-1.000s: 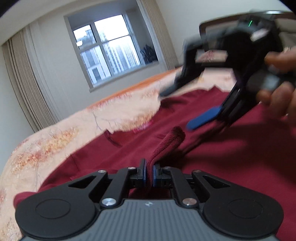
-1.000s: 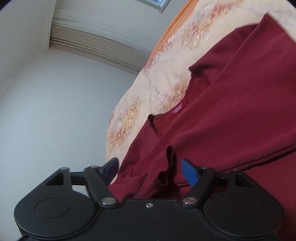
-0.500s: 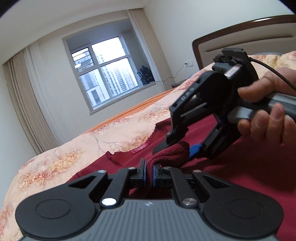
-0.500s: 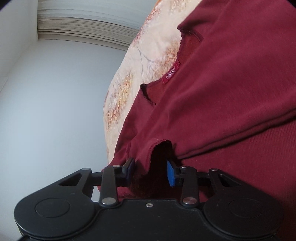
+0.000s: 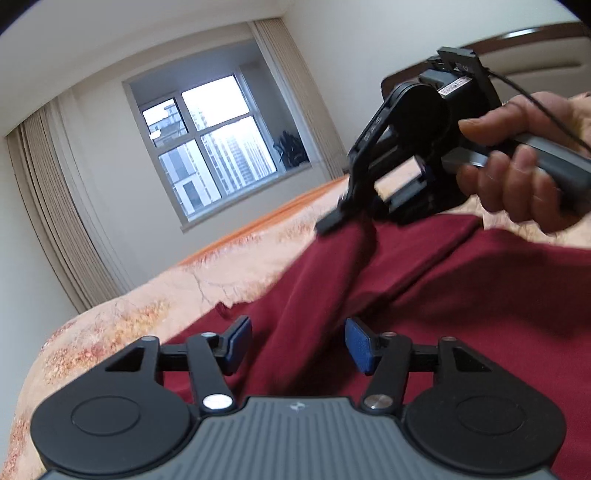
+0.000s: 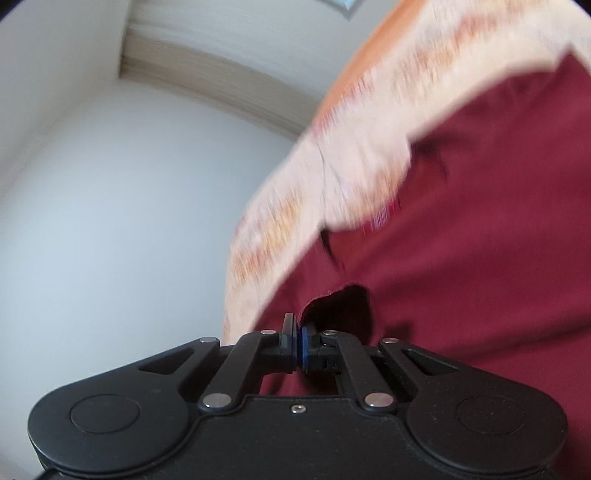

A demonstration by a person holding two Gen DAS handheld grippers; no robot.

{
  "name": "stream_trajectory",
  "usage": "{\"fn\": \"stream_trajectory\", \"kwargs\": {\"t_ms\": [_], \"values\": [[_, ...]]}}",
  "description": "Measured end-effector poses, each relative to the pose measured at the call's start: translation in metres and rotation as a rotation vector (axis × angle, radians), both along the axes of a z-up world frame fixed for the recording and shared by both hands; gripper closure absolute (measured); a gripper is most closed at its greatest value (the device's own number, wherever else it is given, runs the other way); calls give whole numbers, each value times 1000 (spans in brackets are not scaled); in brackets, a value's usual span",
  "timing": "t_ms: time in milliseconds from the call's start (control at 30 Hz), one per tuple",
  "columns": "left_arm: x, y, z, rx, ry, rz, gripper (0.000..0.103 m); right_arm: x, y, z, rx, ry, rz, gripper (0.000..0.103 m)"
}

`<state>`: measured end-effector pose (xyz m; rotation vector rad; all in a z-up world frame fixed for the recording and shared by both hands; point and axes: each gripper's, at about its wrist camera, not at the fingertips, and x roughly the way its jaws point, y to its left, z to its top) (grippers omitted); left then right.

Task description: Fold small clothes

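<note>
A dark red garment (image 5: 461,295) lies spread on a floral bedspread (image 5: 155,310). My left gripper (image 5: 298,343) hovers low over it, its jaws opening. A raised ridge of the cloth runs between the blue pads (image 5: 360,345), which do not press on it. That ridge rises to my right gripper (image 5: 334,221), held by a hand (image 5: 517,177) at the upper right and pulling the cloth up. In the right wrist view the right gripper (image 6: 296,345) is shut on an edge of the red garment (image 6: 480,240), beside a dark fold (image 6: 343,306).
The bedspread's near edge (image 6: 251,251) drops off to the left against a pale wall (image 6: 110,221). A window (image 5: 207,147) with curtains (image 5: 59,206) is behind the bed. A dark wooden headboard (image 5: 535,33) stands at the far right.
My left gripper has let go of the cloth fold and opened. My right gripper has shut on the same fold and lifted it up and away.
</note>
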<state>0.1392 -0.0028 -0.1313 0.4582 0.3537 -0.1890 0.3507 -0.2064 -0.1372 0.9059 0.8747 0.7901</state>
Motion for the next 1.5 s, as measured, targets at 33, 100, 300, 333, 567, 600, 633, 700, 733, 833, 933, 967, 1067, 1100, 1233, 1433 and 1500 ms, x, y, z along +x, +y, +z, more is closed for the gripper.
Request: {"fn": "stream_trajectory", "kwargs": {"t_ms": [33,100,300,333,567,600,633,700,733,833,933,967,1067,1100,1233,1433,1500], "values": [[-1,2,4,-11,-5,-4,41,4,-11,7,11,-22,-28,101],[-1,8,10,-34,-9,-1,38,13,-42,21,20,-61,-104,101],[12,34,11,-100,25,86,33,31,-106,18,-191,-30,-212,101],[16,40,10,-114,37,108,33,31,-111,12,-243,-13,-211,101],[39,70,0,-163,131,218,33,16,-133,-15,-302,51,-215,81],[40,73,-2,-165,136,220,33,12,-138,-13,-296,37,-227,71],[40,74,-2,-164,141,220,33,8,-144,-7,-303,20,-240,68],[43,76,-6,-163,163,224,33,5,-151,-2,-317,-3,-248,68],[44,77,-9,-166,178,227,33,5,-151,-2,-319,-3,-240,68],[45,80,-15,-172,202,242,33,8,-142,3,-336,-29,-205,68],[42,82,-16,-187,198,251,32,11,-110,17,-319,-98,-118,64],[41,83,-16,-189,196,253,30,12,-93,23,-318,-126,-72,61],[38,82,-21,-192,199,251,27,15,-22,38,-346,-223,88,46],[37,82,-23,-191,198,249,26,16,7,43,-366,-257,147,45],[33,81,-30,-197,193,241,22,24,127,57,-443,-378,341,45],[29,86,-40,-228,180,236,19,35,257,49,-546,-458,506,46],[28,86,-43,-234,177,233,19,40,278,41,-586,-465,526,46]]}}
